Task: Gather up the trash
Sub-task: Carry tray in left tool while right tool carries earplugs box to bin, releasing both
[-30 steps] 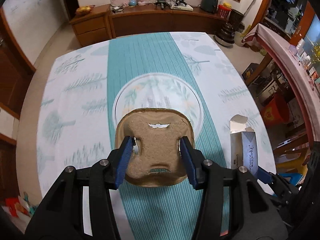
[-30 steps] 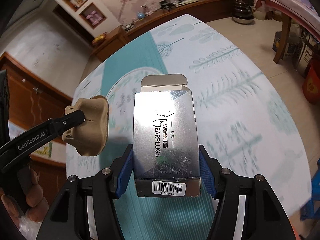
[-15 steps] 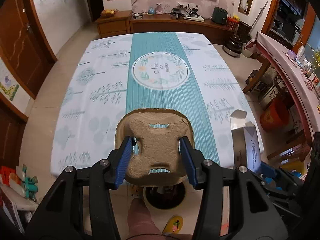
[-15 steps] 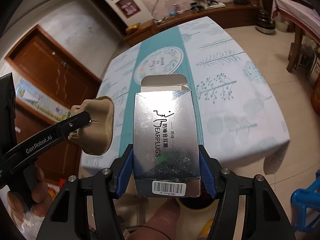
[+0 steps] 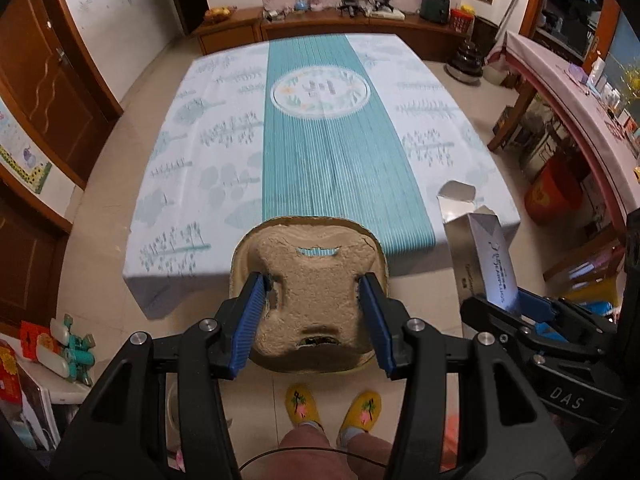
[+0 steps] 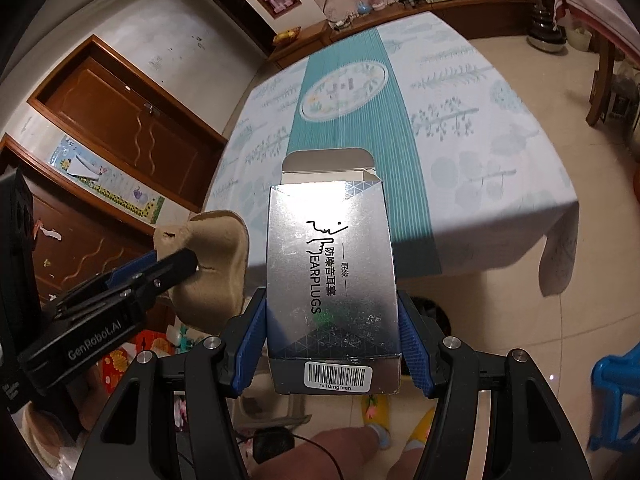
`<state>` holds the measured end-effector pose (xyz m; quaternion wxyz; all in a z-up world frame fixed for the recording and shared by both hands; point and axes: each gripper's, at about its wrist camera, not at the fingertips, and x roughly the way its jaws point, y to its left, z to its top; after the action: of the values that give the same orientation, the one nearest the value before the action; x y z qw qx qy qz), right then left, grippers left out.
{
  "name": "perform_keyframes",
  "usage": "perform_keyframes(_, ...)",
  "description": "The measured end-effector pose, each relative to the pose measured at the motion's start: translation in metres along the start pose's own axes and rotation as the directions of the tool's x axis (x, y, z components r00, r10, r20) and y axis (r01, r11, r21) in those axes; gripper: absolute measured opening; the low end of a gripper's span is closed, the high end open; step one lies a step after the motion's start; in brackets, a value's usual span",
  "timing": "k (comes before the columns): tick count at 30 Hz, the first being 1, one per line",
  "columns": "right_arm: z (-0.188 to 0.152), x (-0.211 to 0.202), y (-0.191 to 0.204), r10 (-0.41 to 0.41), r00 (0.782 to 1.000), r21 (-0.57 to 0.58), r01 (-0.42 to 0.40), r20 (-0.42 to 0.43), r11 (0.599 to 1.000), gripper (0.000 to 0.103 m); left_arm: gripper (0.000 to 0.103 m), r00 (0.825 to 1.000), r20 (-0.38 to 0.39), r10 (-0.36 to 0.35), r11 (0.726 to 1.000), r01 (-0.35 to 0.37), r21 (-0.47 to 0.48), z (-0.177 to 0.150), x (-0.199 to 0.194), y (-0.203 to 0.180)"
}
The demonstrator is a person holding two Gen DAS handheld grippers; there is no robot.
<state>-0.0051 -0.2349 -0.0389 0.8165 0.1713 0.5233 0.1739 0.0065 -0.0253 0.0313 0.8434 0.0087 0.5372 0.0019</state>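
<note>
In my left gripper (image 5: 312,316) I hold a brown pulp tray (image 5: 310,288), the moulded-paper kind. The two blue pads press on its narrow waist, one on each side, and the tray hangs in the air in front of the near edge of the surface (image 5: 200,184). My right gripper (image 6: 332,336) is closed on a silver earplug box (image 6: 332,272), with the pads on its two long sides near the barcode end. The top flap stands open and I see nothing inside, so I judge the box is empty and very light.

Both things should handle in a similar way — almost no weight, and walls that give under pressure. The pulp is rough, so it should not slip, but it is soft and already torn a little near the left pad (a small hole shows there); a harder squeeze may crush it. The waist seems the right place to hold it, because the material is doubled there.

The box is smoother and shiny, so it may slide more easily. I think its hollow walls can buckle inward — a hold near the closed bottom, where the folded card is stiffer, looks safest. My feet in yellow slippers (image 5: 332,404) are below on the floor.
</note>
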Motion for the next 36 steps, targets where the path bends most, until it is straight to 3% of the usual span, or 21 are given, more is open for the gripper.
perform_keyframes(6, -0.027, 0.041, -0.016, -0.055, 0.996, 0.034, 0.058, -0.076, 0.998, 0.061, 0.046, 0.996, -0.076, -0.039, 0.999, 0.039, 0.007, -0.024, 0.041, 0.006)
perform_keyframes(18, -0.1, 0.189, -0.083, -0.155, 0.965, 0.124, 0.184, -0.213, 0.975, 0.061, 0.046, 0.97, -0.212, -0.121, 0.991, 0.129, 0.024, -0.1, 0.211, 0.006)
perform_keyframes(29, -0.153, 0.328, -0.15, -0.156, 0.966, 0.156, 0.191, -0.208, 0.969, 0.061, 0.047, 0.961, -0.242, -0.137, 0.988, 0.149, 0.032, -0.154, 0.367, 0.009)
perform_keyframes(33, -0.17, 0.368, -0.173, -0.126, 0.97, 0.204, 0.169, -0.207, 0.964, 0.063, 0.048, 0.952, -0.264, -0.157, 0.986, 0.165, 0.008, -0.165, 0.403, 0.016)
perform_keyframes(35, -0.182, 0.386, -0.18, -0.094, 0.973, 0.233, 0.143, -0.211, 0.962, 0.065, 0.051, 0.948, -0.267, -0.175, 0.984, 0.179, -0.009, -0.168, 0.416, 0.019)
perform_keyframes(36, -0.18, 0.391, -0.184, -0.079, 0.974, 0.246, 0.131, -0.212, 0.96, 0.066, 0.06, 0.945, -0.272, -0.183, 0.982, 0.187, -0.013, -0.168, 0.421, 0.021)
